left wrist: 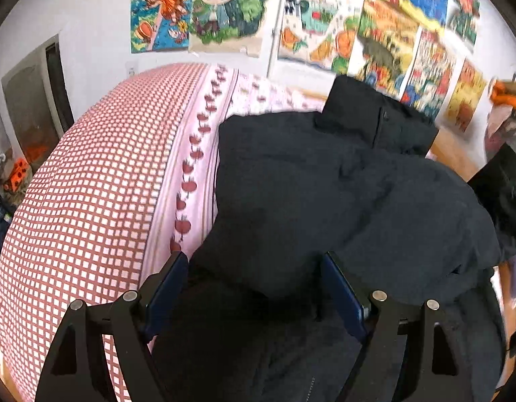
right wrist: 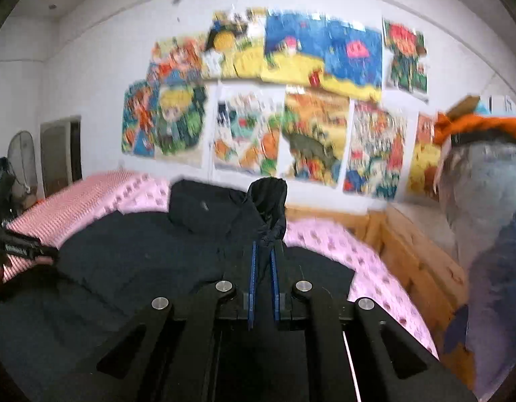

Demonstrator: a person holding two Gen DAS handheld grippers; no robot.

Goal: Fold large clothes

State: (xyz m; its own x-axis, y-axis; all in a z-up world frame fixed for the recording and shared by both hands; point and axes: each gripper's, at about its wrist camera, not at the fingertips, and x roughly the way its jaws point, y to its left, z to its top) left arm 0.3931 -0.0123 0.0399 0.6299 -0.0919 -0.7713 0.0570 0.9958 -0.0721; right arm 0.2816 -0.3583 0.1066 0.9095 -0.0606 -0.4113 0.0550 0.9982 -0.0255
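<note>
A dark garment (left wrist: 325, 194) lay spread across the pink bed (left wrist: 90, 201). The right gripper (right wrist: 264, 251) was pinched tight on a raised fold of it, while the left gripper (left wrist: 254, 268) hung wide apart above the cloth, gripping nothing.

Left gripper (left wrist: 254, 288): black angular linkage arms with triangular cut-outs, round silver pivot pins, and flat dark-blue pads on the inner faces of its fingers (left wrist: 341, 294).
Right gripper (right wrist: 264, 254): had the same black arms, four silver pins across the linkage, and thin blue finger pads (right wrist: 252, 281).
Markings: a small white-lettered label, unreadable, on the black body seen at the right view's left edge.
</note>
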